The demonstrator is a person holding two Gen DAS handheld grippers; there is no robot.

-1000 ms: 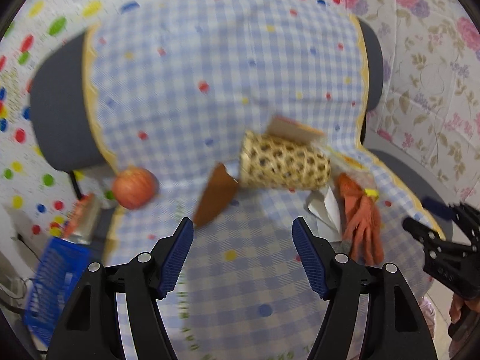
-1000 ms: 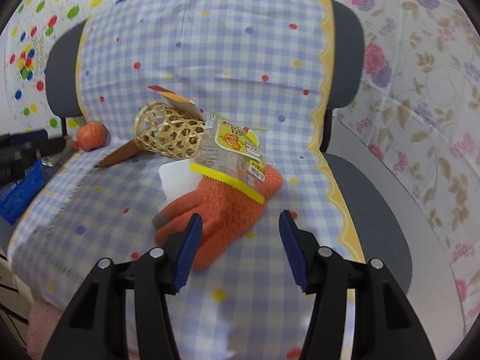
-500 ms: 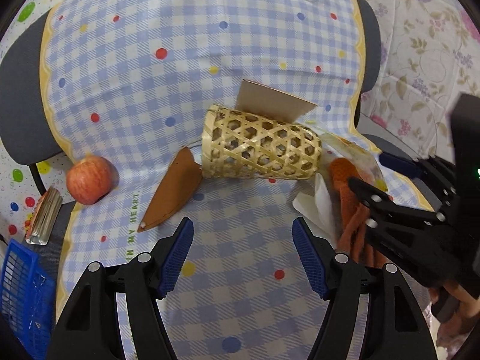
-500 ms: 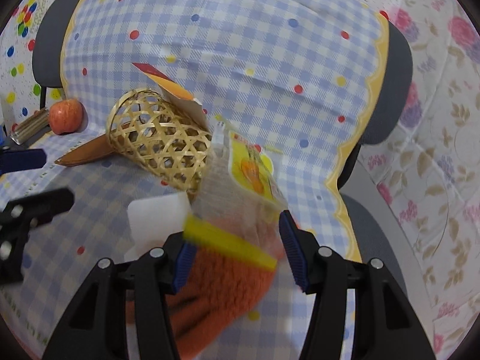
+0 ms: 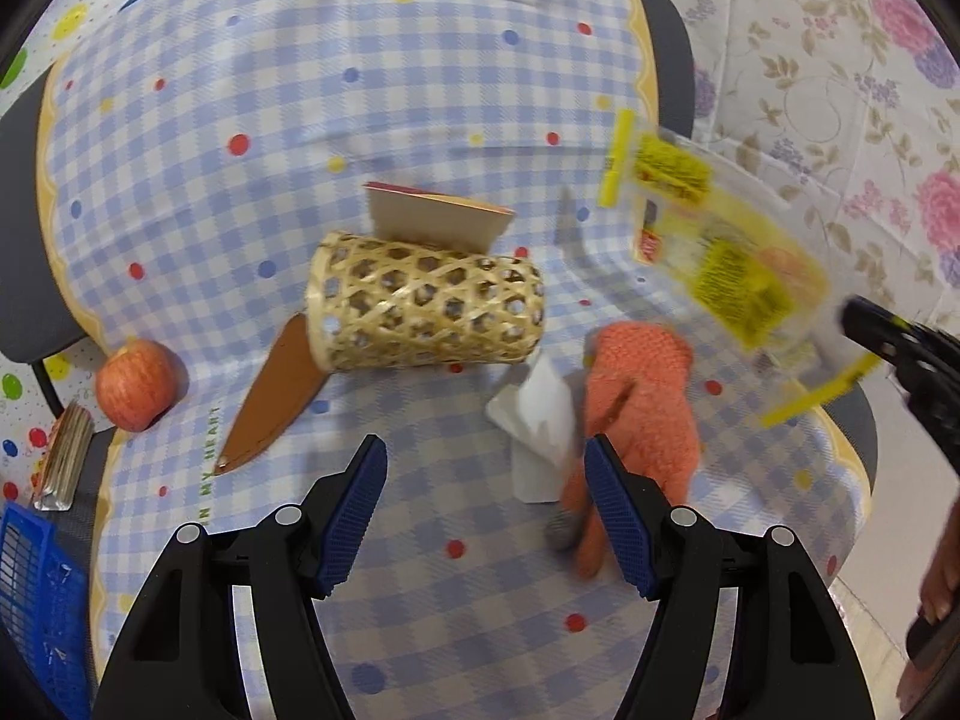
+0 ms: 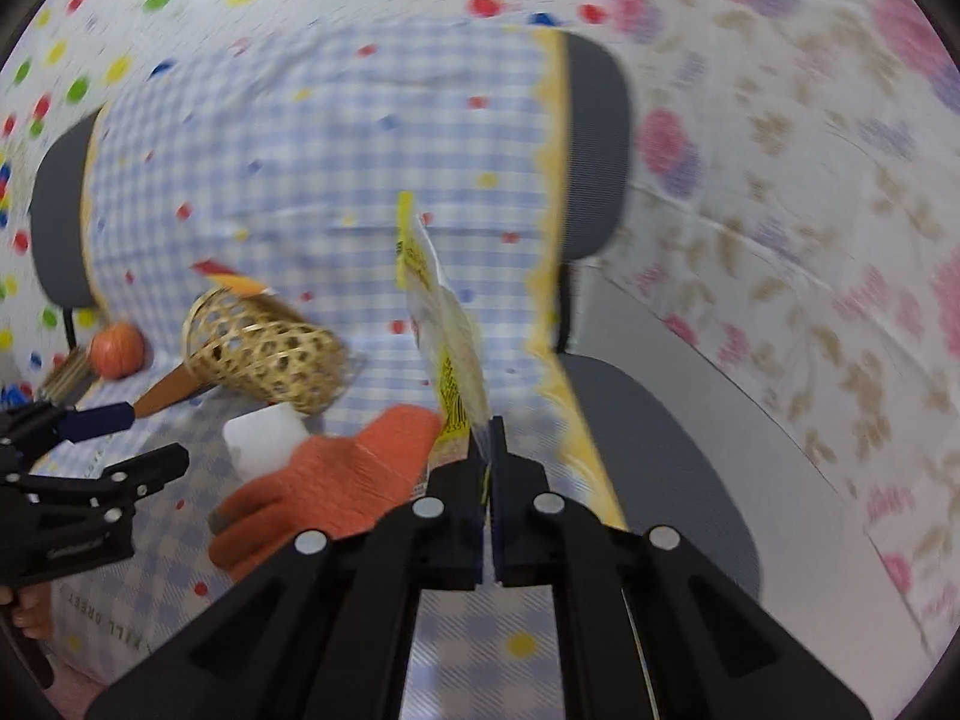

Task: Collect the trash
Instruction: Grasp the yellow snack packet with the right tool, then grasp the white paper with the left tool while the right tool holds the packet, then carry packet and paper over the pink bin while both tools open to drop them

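Note:
A clear snack wrapper (image 5: 720, 252) with yellow print hangs in the air, and my right gripper (image 6: 486, 438) is shut on its lower edge. The wrapper (image 6: 447, 330) stands edge-on above the jaws. On the checked chair cover below lie an orange glove (image 5: 642, 384) and a crumpled white tissue (image 5: 540, 420) that touches the glove's left side. My left gripper (image 5: 486, 456) is open just in front of the tissue, with nothing between its fingers. It also shows at the left of the right wrist view, as the left gripper (image 6: 150, 435).
A woven bamboo basket (image 5: 426, 312) lies on its side with a card (image 5: 432, 222) behind it and a brown leather piece (image 5: 270, 414) at its mouth. An apple (image 5: 137, 384) sits at the seat's left edge. A blue crate (image 5: 36, 600) stands lower left.
My right gripper has shut on the wrapper and lifted it off the glove, up and to the right. My left gripper has moved in toward the tissue and glove.

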